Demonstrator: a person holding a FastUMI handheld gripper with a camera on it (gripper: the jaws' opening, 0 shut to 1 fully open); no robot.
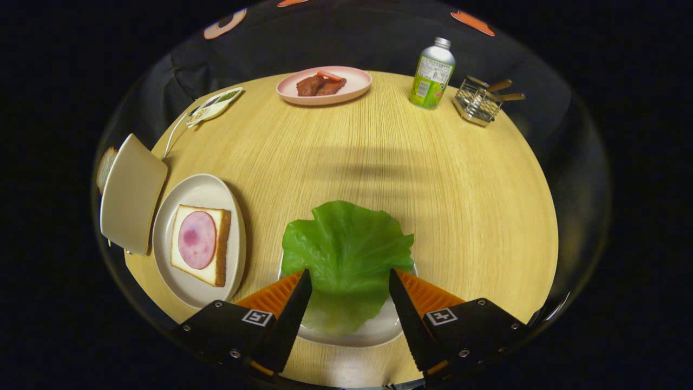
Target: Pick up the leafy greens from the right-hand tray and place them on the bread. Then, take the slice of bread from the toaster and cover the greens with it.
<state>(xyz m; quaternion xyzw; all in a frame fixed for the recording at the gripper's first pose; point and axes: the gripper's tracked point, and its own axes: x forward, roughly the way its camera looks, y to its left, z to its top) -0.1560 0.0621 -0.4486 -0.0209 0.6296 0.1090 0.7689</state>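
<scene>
- The place is a staged recording booth set up as a kitchen table, not a real kitchen: black cloth (346, 43) hangs right behind the round wooden table (379, 157).
- Food props are laid out: a pink plate (325, 85) of meat, a bottle (431, 73), a wire utensil rack (477, 102) and a toaster (131, 194).

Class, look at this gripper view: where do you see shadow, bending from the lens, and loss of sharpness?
In the gripper view, a soft banded shadow lies across the table beyond the lettuce leaf; the fisheye lens bows the table's edge into a curve; the toaster and bottle near the rim look stretched and softer; the gripper holds its jaws open either side of the sharp, evenly lit leaf.
</scene>
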